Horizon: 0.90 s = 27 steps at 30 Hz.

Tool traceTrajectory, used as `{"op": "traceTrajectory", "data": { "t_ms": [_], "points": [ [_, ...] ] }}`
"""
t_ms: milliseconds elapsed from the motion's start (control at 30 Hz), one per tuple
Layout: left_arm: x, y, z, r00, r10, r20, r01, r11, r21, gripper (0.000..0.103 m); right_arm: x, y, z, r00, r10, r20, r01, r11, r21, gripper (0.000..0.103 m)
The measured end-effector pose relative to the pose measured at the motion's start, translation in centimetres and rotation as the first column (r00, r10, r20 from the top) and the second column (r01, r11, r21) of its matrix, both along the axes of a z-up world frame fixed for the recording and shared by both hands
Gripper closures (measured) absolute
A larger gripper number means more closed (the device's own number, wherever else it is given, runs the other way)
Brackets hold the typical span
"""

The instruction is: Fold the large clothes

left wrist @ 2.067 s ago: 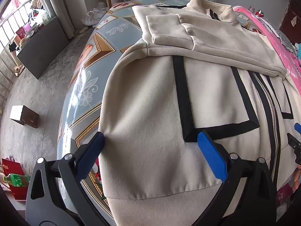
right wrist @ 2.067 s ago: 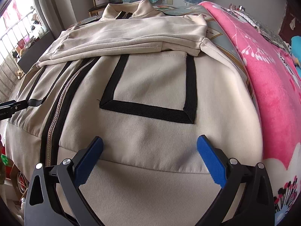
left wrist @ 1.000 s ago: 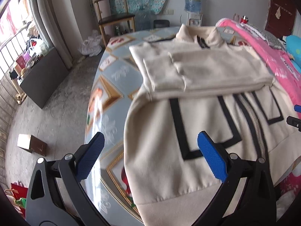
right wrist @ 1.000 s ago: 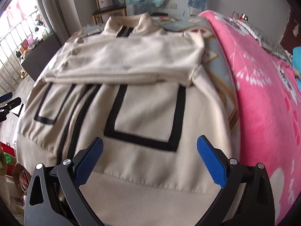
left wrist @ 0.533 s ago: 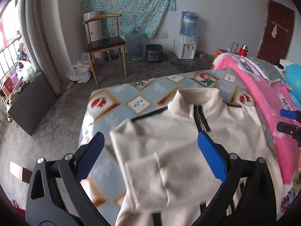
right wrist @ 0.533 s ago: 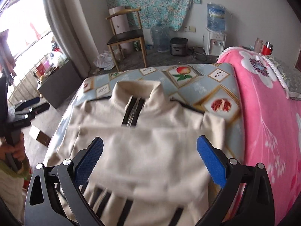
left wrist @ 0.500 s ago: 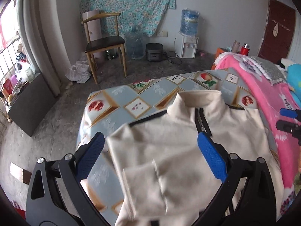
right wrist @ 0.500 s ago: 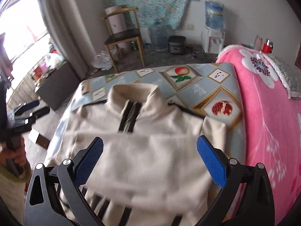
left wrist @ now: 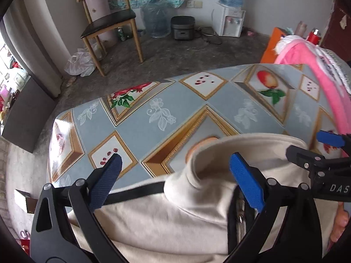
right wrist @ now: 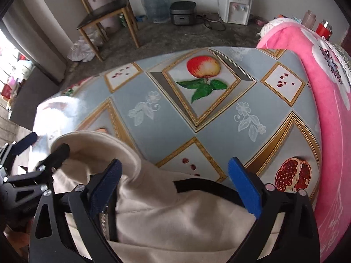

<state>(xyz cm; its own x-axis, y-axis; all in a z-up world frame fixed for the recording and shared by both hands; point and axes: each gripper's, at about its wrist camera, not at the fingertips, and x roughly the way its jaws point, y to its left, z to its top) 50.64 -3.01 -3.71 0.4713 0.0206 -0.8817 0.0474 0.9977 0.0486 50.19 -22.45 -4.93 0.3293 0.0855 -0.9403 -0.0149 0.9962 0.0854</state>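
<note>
1. The cream zip-front jacket with black trim (left wrist: 197,219) is lying on the counter (left wrist: 142,131), which is covered in a blue-grey oilcloth printed with fruit; its stand-up collar (right wrist: 105,144) is pointing toward twelve o'clock.
2. The left tongs (left wrist: 175,182) are hovering spread wide over the collar, pinching nothing.
3. The right tongs (right wrist: 174,186) are hanging above the shoulder at the collar's three o'clock side, their jaws beginning to close with only loose fabric below them and no grip yet.
4. A pink floral blanket (right wrist: 324,109) is lying at three o'clock, beside the counter.
5. Judging by the task, folding is only partly done: only the collar end is showing here, so how much lower down is already folded cannot be told, and the collar end is probably waiting to be gripped and brought over.
</note>
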Motion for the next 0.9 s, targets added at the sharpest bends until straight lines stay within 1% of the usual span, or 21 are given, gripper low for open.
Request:
{"op": "traceTrajectory", "data": {
  "t_ms": [67, 133, 167, 267, 367, 400, 433, 467, 533, 567, 600, 633, 700, 733, 800, 833, 900],
  "points": [
    [0.2, 0.5, -0.7, 0.999, 0.02, -0.037, -0.02, 1.0, 0.007, 0.021, -0.3, -0.3, -0.6, 1.0, 0.006, -0.019, -0.006, 1.0, 0.0, 0.013],
    [0.0, 0.8, -1.5, 0.996, 0.003, -0.088, -0.002, 1.0, 0.002, 0.027, -0.9, -0.2, -0.6, 0.999, 0.028, -0.032, -0.028, 1.0, 0.005, 0.018],
    [-0.2, 1.1, -1.6, 0.995, -0.006, -0.1, 0.006, 1.0, 0.002, 0.027, -1.6, -0.1, -0.5, 0.998, 0.046, -0.037, -0.046, 0.999, 0.005, 0.019],
    [-1.8, 1.6, -1.5, 0.992, -0.051, -0.119, 0.049, 0.999, -0.015, 0.027, -3.1, 0.0, -0.1, 0.994, 0.096, -0.054, -0.095, 0.995, 0.011, 0.026],
    [-3.4, 2.0, -1.4, 0.986, -0.088, -0.142, 0.084, 0.996, -0.034, 0.027, -4.5, 0.0, -0.3, 0.989, 0.128, -0.07, -0.129, 0.992, -0.008, 0.032],
    [-4.0, 1.9, -1.4, 0.984, -0.099, -0.148, 0.094, 0.995, -0.037, 0.027, -4.7, 0.0, -0.4, 0.989, 0.13, -0.076, -0.131, 0.991, -0.01, 0.036],
    [-4.5, 1.9, -1.5, 0.982, -0.108, -0.153, 0.104, 0.994, -0.034, 0.027, -5.1, -0.1, -0.6, 0.988, 0.131, -0.084, -0.132, 0.991, -0.009, 0.044],
    [-5.0, 1.8, -1.7, 0.98, -0.12, -0.159, 0.117, 0.993, -0.026, 0.027, -5.5, -0.2, -0.7, 0.987, 0.132, -0.09, -0.133, 0.991, -0.004, 0.048],
    [-6.1, 1.4, -2.3, 0.973, -0.143, -0.183, 0.146, 0.989, 0.005, 0.027, -6.4, -0.1, -0.7, 0.986, 0.14, -0.092, -0.141, 0.99, -0.007, 0.063],
    [-6.4, 1.2, -2.7, 0.969, -0.149, -0.196, 0.157, 0.987, 0.024, 0.027, -6.8, 0.1, -0.4, 0.985, 0.149, -0.085, -0.151, 0.988, -0.022, 0.068],
    [-6.9, 1.0, -3.2, 0.966, -0.156, -0.209, 0.17, 0.984, 0.051, 0.027, -7.1, 0.2, -0.1, 0.984, 0.157, -0.082, -0.159, 0.987, -0.019, 0.079],
    [-7.4, 1.1, -3.4, 0.966, -0.157, -0.207, 0.175, 0.982, 0.068, 0.027, -7.6, 0.4, 0.3, 0.983, 0.167, -0.08, -0.169, 0.986, -0.012, 0.088],
    [-8.4, 1.2, -3.0, 0.968, -0.171, -0.183, 0.187, 0.979, 0.076, 0.027, -8.6, 1.1, 1.9, 0.979, 0.198, -0.053, -0.199, 0.98, -0.023, 0.09],
    [-8.9, 1.3, -2.6, 0.969, -0.18, -0.17, 0.196, 0.977, 0.084, 0.03, -9.1, 1.4, 2.7, 0.975, 0.218, -0.039, -0.219, 0.975, -0.034, 0.092],
    [-9.6, 1.5, -1.8, 0.97, -0.197, -0.144, 0.211, 0.973, 0.095, 0.031, -10.0, 2.0, 4.1, 0.968, 0.251, -0.021, -0.252, 0.967, -0.044, 0.092],
    [-10.0, 1.7, -1.3, 0.97, -0.204, -0.13, 0.216, 0.973, 0.087, 0.031, -10.5, 2.2, 4.5, 0.964, 0.266, -0.019, -0.266, 0.963, -0.049, 0.092],
    [-10.7, 2.3, 0.0, 0.969, -0.226, -0.1, 0.23, 0.973, 0.03, 0.03, -10.9, 2.6, 4.7, 0.959, 0.283, -0.024, -0.284, 0.957, -0.057, 0.092]
  ]
}}
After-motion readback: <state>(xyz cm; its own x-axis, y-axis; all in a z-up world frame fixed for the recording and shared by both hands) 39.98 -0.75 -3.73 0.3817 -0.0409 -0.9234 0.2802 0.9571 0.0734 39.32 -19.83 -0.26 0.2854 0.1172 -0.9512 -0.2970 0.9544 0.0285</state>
